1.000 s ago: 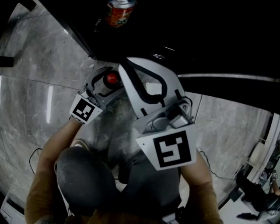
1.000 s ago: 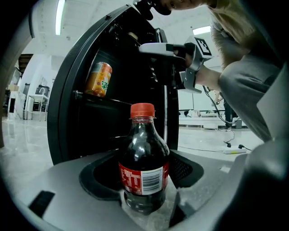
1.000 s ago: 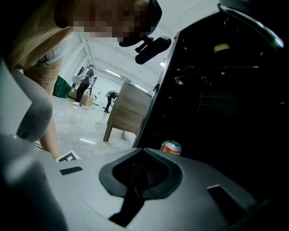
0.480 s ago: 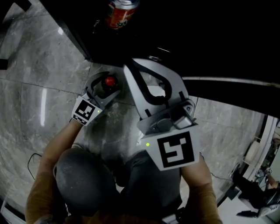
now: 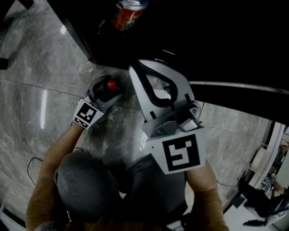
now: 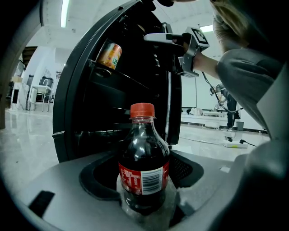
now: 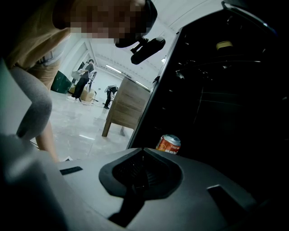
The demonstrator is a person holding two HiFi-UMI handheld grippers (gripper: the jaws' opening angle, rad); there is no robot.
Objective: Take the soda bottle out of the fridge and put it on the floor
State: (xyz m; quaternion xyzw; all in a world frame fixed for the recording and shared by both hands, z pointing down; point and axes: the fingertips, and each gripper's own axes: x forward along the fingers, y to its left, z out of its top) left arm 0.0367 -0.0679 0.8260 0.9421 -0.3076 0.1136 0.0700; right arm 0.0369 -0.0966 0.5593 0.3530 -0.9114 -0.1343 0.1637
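A dark soda bottle with a red cap and a red label stands upright between the jaws of my left gripper, which is shut on its lower body. In the head view the left gripper is held low over the marble floor, just in front of the open black fridge. Whether the bottle's base touches the floor is hidden. My right gripper is higher up beside it, shut with nothing in it, pointing at the fridge.
An orange drink can stands in the fridge, also seen from the right gripper; another can sits on a door shelf. A wooden table and people stand far off in the hall. A cable lies on the floor.
Almost nothing differs. The left gripper keeps its hold on the bottle and has edged slightly toward me; the right gripper has stayed nearly still.
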